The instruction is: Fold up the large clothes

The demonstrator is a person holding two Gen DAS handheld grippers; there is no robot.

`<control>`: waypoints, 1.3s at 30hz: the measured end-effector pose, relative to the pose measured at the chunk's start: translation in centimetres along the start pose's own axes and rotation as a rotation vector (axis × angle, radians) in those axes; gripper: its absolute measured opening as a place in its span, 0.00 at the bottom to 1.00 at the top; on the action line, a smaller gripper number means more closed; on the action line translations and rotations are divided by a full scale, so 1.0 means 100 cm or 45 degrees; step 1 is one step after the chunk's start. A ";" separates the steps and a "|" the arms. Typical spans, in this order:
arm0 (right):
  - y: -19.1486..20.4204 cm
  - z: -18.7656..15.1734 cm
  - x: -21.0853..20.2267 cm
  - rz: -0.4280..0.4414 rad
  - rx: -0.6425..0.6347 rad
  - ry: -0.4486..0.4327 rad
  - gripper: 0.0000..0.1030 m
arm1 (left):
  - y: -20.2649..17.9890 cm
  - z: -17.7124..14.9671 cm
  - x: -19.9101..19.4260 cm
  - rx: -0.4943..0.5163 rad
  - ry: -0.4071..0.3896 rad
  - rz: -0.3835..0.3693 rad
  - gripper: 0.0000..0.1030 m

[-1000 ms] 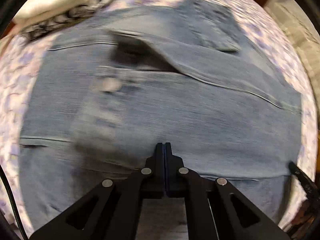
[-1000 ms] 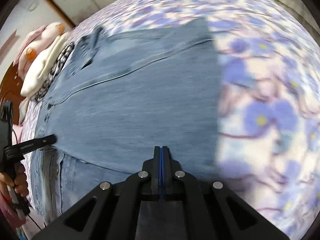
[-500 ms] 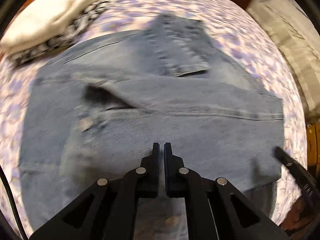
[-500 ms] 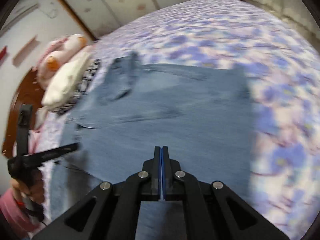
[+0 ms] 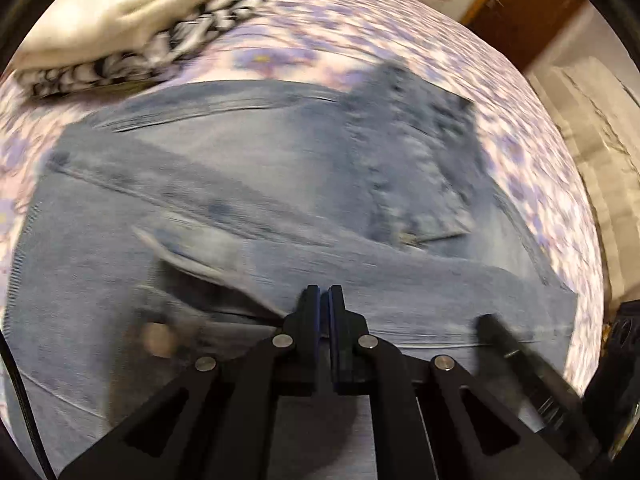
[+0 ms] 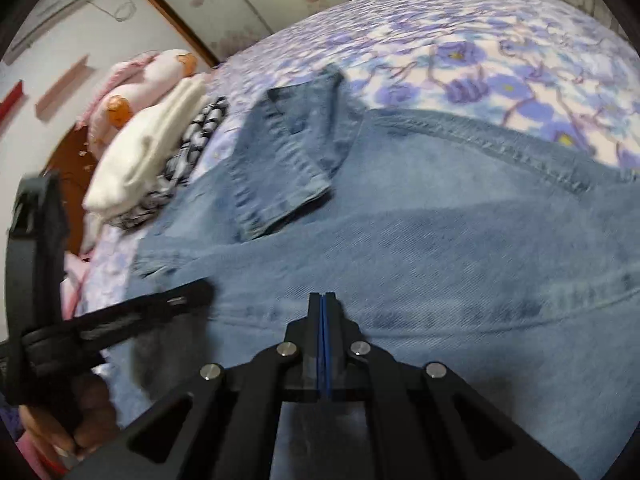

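While the denim garment [image 6: 440, 216] lies half-folded along the bed's [image 6: 520, 52] near edge, both left gripper [image 5: 324, 300] and right gripper [image 6: 324, 304] hover with jaws closed, empty; next fold probably needs a fresh hem grab.

Left gripper [image 5: 324, 300]: swung across the denim garment [image 5: 280, 184], white folded pile [image 5: 100, 12] nearer now.
Right gripper [image 6: 324, 304]: pulled back, pink pillows [image 6: 140, 84] now showing.
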State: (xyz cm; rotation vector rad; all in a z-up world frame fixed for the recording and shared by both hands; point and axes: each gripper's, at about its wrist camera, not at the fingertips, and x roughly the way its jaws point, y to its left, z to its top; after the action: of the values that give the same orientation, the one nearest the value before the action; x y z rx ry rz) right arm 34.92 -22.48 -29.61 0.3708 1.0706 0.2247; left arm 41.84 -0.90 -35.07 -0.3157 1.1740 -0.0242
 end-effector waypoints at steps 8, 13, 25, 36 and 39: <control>-0.062 0.022 -0.020 -0.282 0.034 -0.056 0.00 | 0.028 0.011 -0.003 0.061 -0.022 0.081 0.02; -0.106 0.031 -0.042 -0.405 0.061 -0.096 0.00 | 0.029 0.009 -0.006 0.083 -0.047 0.110 0.02; -0.138 0.033 -0.059 -0.590 0.100 -0.106 0.00 | 0.040 0.009 -0.012 -0.086 -0.070 0.083 0.01; -0.156 0.029 -0.051 -0.468 0.164 -0.093 0.00 | 0.080 0.001 -0.007 -0.510 -0.062 -0.191 0.01; -0.152 0.031 -0.053 -0.484 0.137 -0.090 0.00 | 0.070 0.004 -0.017 -0.436 -0.070 -0.103 0.01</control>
State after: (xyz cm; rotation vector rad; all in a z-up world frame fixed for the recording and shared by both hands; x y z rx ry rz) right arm 35.16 -38.84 -30.05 0.2627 1.0645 -0.1835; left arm 40.56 6.18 -35.23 -0.6620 1.1088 0.1160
